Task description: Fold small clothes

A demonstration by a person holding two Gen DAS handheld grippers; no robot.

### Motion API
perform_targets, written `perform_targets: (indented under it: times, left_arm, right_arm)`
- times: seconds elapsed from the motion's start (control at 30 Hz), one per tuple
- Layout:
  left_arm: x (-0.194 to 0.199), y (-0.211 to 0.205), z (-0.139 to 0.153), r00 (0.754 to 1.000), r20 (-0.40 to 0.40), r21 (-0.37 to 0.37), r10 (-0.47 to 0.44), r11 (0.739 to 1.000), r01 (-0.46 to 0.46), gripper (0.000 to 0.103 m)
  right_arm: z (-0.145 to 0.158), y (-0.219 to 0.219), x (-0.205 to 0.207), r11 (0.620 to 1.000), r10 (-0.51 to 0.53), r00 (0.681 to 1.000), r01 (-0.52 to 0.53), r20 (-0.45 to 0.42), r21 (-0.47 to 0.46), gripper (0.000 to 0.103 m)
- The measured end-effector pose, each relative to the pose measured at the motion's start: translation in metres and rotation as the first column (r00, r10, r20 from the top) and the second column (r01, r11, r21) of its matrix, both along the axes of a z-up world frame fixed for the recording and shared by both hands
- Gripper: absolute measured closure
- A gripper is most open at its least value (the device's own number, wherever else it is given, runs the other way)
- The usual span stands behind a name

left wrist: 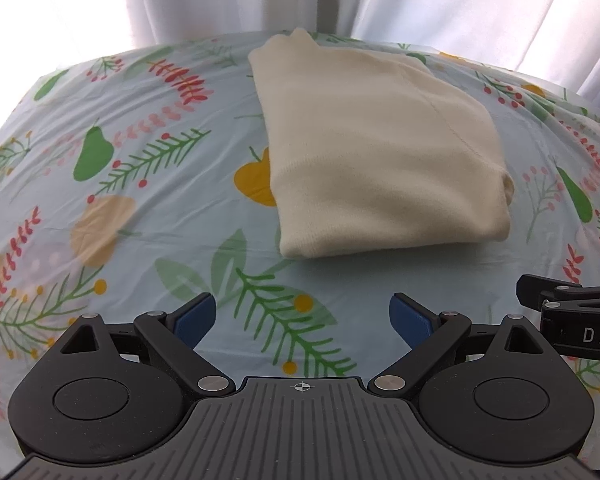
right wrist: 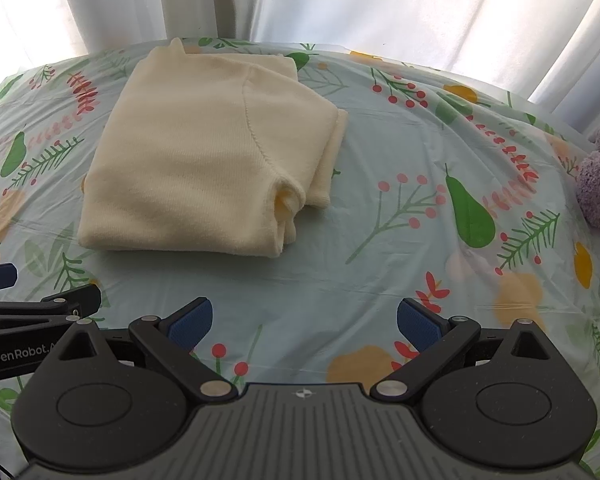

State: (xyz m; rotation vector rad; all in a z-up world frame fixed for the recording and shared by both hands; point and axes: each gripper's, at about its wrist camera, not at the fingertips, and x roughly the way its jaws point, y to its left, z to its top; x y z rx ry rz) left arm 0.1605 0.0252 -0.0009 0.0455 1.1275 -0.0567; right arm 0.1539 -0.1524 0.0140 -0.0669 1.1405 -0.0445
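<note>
A cream knitted garment point(left wrist: 376, 152) lies folded into a thick rectangle on the patterned tablecloth point(left wrist: 100, 200); it also shows in the right wrist view point(right wrist: 196, 160), with a sleeve end tucked at its right front corner. My left gripper point(left wrist: 302, 320) is open and empty, a short way in front of the fold. My right gripper point(right wrist: 304, 322) is open and empty, in front of and to the right of the garment. Each gripper shows at the edge of the other's view: the right gripper point(left wrist: 572, 308) and the left gripper point(right wrist: 32, 312).
The tablecloth point(right wrist: 420, 240) is light blue with pears, leaves and berries. White curtains point(left wrist: 220, 0) hang behind the table's far edge. A purple fluffy item point(right wrist: 598, 184) lies at the table's right edge.
</note>
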Motion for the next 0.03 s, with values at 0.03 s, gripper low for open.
perform_targets:
  times: [0.03]
  left_arm:
    - [-0.0002, -0.0004, -0.0001, 1.0, 0.0, 0.001, -0.001, 1.0, 0.001, 0.006]
  right_arm:
    - [0.0002, 0.0001, -0.0003, 1.0, 0.0, 1.0, 0.0, 0.001, -0.002, 0.004]
